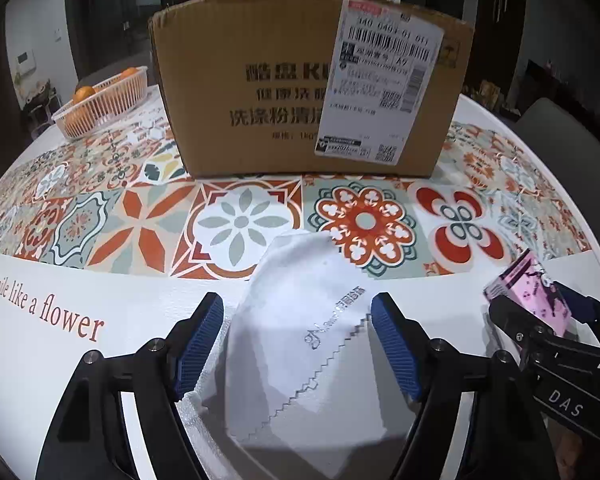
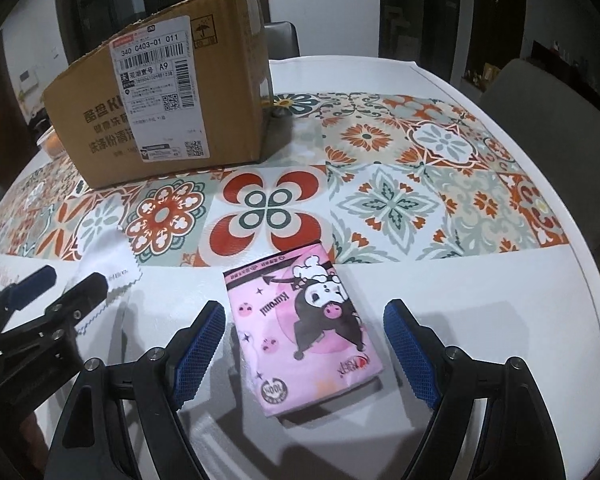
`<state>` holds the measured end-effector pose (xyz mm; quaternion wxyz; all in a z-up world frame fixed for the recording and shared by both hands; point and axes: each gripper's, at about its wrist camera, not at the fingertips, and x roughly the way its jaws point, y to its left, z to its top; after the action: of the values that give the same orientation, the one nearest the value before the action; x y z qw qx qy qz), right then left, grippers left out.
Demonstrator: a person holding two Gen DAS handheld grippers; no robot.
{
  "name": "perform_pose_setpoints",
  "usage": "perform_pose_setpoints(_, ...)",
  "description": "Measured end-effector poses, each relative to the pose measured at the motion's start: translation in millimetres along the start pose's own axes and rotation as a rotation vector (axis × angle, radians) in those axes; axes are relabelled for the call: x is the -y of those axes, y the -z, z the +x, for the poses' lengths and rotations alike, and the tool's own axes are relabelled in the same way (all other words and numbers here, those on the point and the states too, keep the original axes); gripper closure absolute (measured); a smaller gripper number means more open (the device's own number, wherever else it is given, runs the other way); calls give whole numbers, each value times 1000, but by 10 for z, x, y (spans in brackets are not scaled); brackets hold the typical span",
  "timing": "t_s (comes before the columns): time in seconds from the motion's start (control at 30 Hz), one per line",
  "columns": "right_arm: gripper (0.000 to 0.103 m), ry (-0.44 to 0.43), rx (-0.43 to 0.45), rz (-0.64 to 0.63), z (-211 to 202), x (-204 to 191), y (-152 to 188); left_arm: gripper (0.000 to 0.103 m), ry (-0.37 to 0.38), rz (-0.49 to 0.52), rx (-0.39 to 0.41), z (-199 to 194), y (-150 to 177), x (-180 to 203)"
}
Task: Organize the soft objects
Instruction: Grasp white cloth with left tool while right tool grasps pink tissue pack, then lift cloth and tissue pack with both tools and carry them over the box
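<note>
Both soft objects still lie on the bench, each bracketed by a wide claw; nothing is yet lifted or stowed.

The white cloth, zigzag-edged and printed with a small logo, lies flat between the blue pads of the left claw, whose jaws stand wide and press on nothing. The pink tissue pack lies likewise between the spread pads of the right claw, untouched. Seen from the left wrist, the pack is at three o'clock of the cloth; the cardboard box, the probable destination, stands at twelve o'clock on the patterned runner of the bench. A basket of oranges sits at ten o'clock. Judged remaining: both grasps, both transfers.
</note>
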<state>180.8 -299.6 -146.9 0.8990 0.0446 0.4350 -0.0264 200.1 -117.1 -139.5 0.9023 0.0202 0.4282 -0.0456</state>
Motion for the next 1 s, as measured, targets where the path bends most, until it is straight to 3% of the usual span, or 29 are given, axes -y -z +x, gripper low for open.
perform_pose_setpoints(0.17, 23, 18, 0, -14, 26, -51, 21, 31, 10, 7, -29, 73, 24, -16)
perform_pose_setpoints(0.23, 31, 27, 1, -23, 20, -66, 28, 41, 14, 8, -28, 81, 32, -18)
perform_pose_setpoints(0.4, 36, 29, 7, -27, -4, -80, 47, 84, 23, 33, -13, 44, 44, -3)
perform_pose_setpoints(0.5, 37, 19, 11, -11, -25, -73, 65, 95, 24, 60, -13, 29, 49, 13)
perform_pose_setpoints(1.0, 38, -30, 81, 50, -336, -114, 128, 96, 53, 133, 105, -461, 98, 34)
